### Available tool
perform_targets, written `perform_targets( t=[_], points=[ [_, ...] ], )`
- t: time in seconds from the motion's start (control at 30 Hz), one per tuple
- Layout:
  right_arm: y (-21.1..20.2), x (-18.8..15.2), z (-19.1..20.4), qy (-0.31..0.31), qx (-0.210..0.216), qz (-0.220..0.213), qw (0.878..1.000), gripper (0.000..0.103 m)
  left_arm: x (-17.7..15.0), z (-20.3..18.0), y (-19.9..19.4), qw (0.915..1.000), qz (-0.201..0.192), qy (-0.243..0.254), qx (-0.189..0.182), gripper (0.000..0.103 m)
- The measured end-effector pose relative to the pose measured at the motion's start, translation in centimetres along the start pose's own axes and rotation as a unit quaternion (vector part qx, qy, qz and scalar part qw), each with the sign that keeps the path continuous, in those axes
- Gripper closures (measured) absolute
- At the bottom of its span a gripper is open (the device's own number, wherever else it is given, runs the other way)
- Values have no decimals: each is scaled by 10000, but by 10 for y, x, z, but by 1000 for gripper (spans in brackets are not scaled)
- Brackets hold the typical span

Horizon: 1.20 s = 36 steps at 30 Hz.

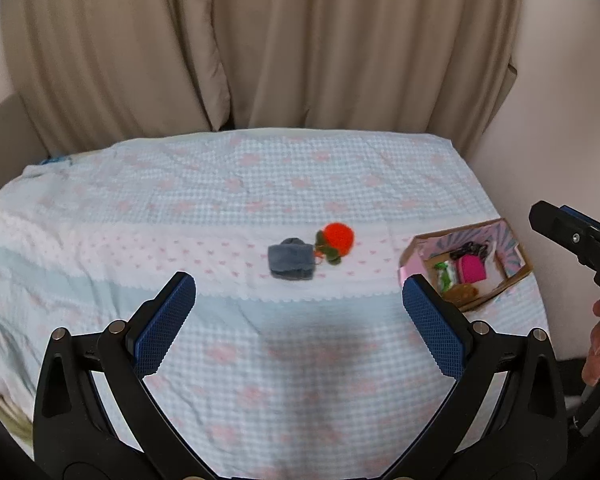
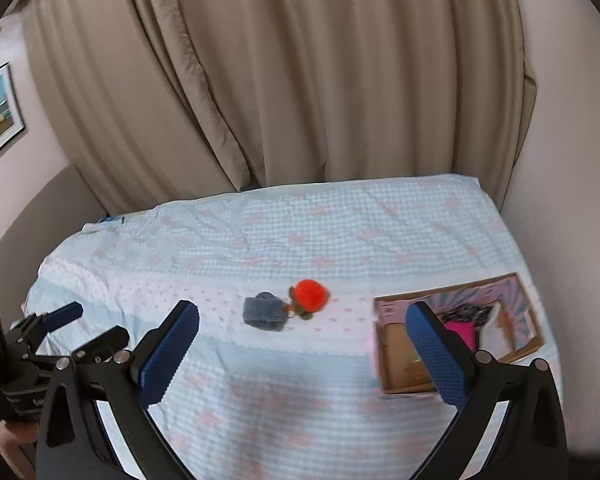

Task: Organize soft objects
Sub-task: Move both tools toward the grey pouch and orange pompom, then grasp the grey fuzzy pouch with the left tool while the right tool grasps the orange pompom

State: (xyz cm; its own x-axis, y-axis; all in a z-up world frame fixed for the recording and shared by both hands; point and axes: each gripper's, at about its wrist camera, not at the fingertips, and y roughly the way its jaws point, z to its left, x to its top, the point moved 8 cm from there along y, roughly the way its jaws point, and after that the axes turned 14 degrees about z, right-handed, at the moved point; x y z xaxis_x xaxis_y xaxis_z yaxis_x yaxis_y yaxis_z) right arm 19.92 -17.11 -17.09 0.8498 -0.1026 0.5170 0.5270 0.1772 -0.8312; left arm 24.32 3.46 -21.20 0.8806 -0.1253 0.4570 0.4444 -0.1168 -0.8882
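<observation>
Two hand-held grippers hang above a bed [image 1: 220,184] draped in a pale blue checked cover with pink hearts, beige curtains [image 1: 300,40] filling the wall behind it. Nearest the curtains' right side, at the bed's right edge, sits an open cardboard box [image 1: 414,249] with pink patterned flaps, holding a bright pink item [image 1: 472,269], something dark and a green-and-white piece. Left of that box, around the middle of the bed, a folded grey-blue soft cloth [image 1: 291,263] lies flat, and a fuzzy red ball with green leaves [image 1: 337,240] rests touching the cloth's right corner. Both lie apart from the box. The left gripper [image 1: 299,318] is spread wide with nothing between its blue pads, poised short of the cloth; the right gripper [image 2: 302,354] is likewise spread wide and empty, its right finger overlapping the box in view
</observation>
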Motion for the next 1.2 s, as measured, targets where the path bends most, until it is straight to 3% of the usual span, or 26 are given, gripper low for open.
perform_targets(
  t=[0.37, 0.5, 0.8, 1.03, 1.2],
  points=[
    [102, 19, 48, 928, 297, 74, 9952, 0, 34, 57, 110, 9981, 239, 237, -514, 0],
    [165, 20, 45, 1184, 356, 261, 9920, 0, 38, 57, 167, 9951, 460, 283, -834, 0],
    [287, 12, 9, 1470, 296, 625, 9867, 0, 36, 39, 296, 9900, 807, 215, -1137, 0],
    [359, 5, -24, 1661, 247, 741, 9830, 0, 37, 25, 367, 9908, 800, 16, -1087, 1],
    [389, 7, -24, 1348, 226, 822, 9872, 10, 41, 17, 392, 9938, 663, 158, -876, 5]
  ],
)
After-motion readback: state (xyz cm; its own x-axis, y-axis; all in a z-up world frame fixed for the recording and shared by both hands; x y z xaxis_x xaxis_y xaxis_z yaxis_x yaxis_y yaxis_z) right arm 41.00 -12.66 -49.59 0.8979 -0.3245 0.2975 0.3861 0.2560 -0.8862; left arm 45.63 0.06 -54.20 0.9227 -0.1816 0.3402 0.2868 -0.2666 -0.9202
